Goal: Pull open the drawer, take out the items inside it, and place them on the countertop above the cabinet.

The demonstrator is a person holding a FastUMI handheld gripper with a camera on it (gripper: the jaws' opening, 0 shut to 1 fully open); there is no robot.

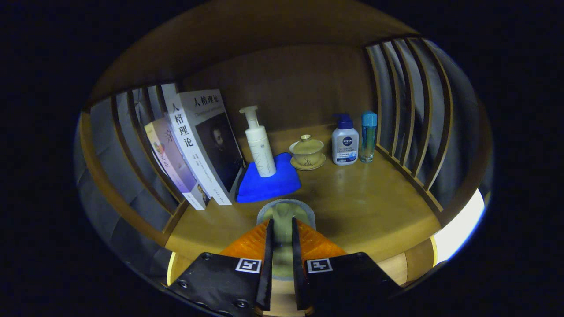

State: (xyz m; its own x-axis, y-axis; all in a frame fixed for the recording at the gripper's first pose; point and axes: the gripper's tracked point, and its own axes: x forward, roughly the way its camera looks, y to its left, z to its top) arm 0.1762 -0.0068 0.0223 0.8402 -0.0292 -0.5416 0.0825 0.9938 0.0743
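Note:
My gripper point(282, 223) is shut on a flat pale green pad with a grey edge point(285, 210), which stands upright between the two fingers. The pad sits at the front middle of the wooden countertop point(374, 207); I cannot tell whether it touches the wood. Under the countertop's front edge, beside the fingers, pale wood point(394, 268) shows that may be the open drawer.
Two books point(198, 145) lean on the left slatted side. Just beyond the pad, a white pump bottle point(260, 145) stands on a blue cloth point(269, 182). Further back are a lidded tea cup on a saucer point(307, 152), a white bottle point(345, 141) and a slim blue bottle point(368, 136).

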